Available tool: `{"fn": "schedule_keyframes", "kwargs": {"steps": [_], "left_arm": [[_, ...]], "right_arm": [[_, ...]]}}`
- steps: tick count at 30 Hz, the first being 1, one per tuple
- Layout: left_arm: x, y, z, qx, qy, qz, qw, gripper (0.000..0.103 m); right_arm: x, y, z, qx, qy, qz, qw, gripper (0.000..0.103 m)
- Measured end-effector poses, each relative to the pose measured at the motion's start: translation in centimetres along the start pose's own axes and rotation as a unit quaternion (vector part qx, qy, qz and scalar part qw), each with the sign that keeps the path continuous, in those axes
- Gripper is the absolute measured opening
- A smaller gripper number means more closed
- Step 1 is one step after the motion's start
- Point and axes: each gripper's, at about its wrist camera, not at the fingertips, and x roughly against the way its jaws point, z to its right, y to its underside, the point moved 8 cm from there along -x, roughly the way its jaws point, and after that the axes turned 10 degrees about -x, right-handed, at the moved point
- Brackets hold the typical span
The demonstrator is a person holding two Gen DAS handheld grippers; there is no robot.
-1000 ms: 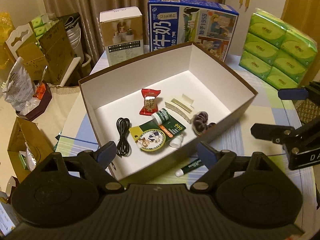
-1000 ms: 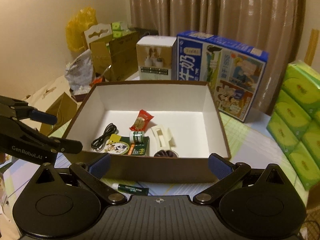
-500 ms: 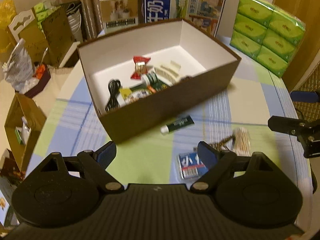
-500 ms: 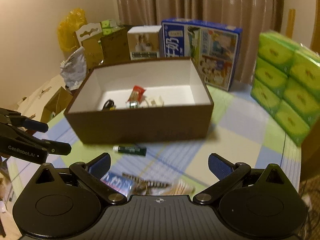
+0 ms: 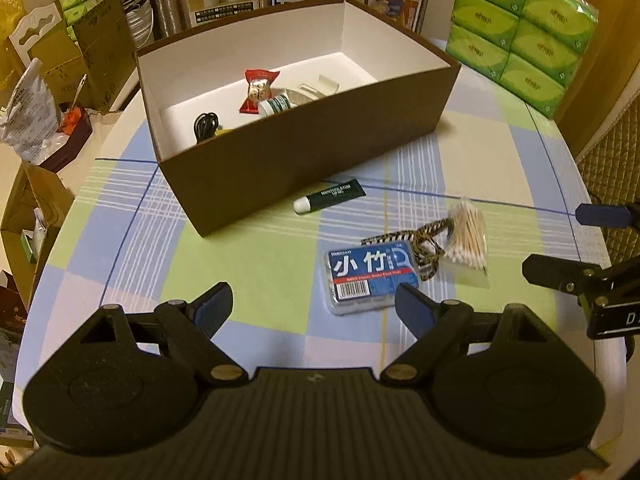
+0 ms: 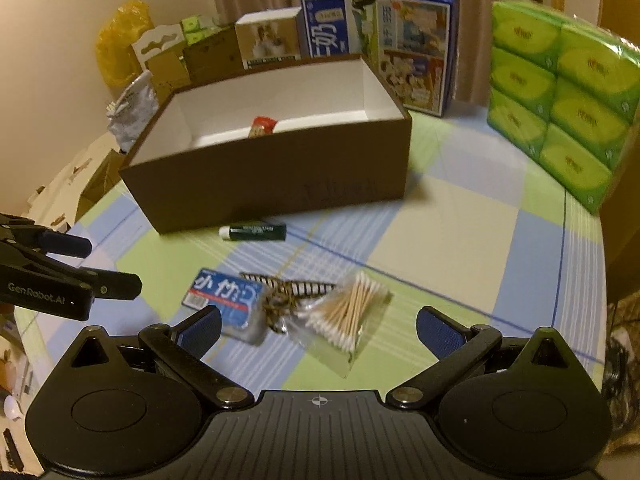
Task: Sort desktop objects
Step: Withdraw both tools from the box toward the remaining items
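Observation:
A brown box (image 5: 304, 160) (image 6: 272, 184) with a white inside stands on the checked tablecloth. It holds a red candy (image 5: 258, 88), a black cable (image 5: 206, 126), a small bottle (image 5: 274, 105) and more. In front of it lie a dark green lip balm tube (image 5: 330, 196) (image 6: 254, 232), a blue plastic case (image 5: 370, 276) (image 6: 226, 300), a striped hair tie (image 5: 424, 240) (image 6: 288, 300) and a bag of cotton swabs (image 5: 468, 236) (image 6: 344, 316). My left gripper (image 5: 314, 312) is open and empty, near the blue case. My right gripper (image 6: 318, 328) is open and empty, over the swabs.
Green tissue packs (image 5: 524, 28) (image 6: 560, 120) stand at the right. A blue milk carton box (image 6: 380, 44) and a small white box (image 6: 268, 40) stand behind the brown box. Cardboard boxes and bags (image 5: 48, 72) crowd the floor to the left. The table edge curves close on the right.
Both grippers have drawn back from above the box and sunk toward the table. The blue case, hair tie and cotton swabs have come into view in front of them.

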Motion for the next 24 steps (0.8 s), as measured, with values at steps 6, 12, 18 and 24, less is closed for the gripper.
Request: {"fn": "schedule_keyframes", "kwargs": {"steps": [6,12,18,24], "left_arm": [[-1.0,0.5,0.7,0.0,0.0,-0.013,0.9999,0.086],[-1.8,0.6,1.2,-0.003,0.002,-0.021,0.9998,0.086],[-2.9,0.6,1.8,-0.007,0.004,-0.028,0.9996,0.086],[-4.1,0.9,2.4,-0.01,0.01,-0.035,0.9993,0.086]], "right_arm": [[-0.8,1.3,1.1,-0.01,0.007,-0.018,1.0,0.101],[-1.3,1.8,1.9,-0.017,0.014,-0.026,0.999,0.101],[-1.8,2.1,2.5,-0.026,0.025,-0.033,0.999,0.101],[-2.4,2.3,3.3,-0.034,0.032,-0.041,0.998,0.101]]}}
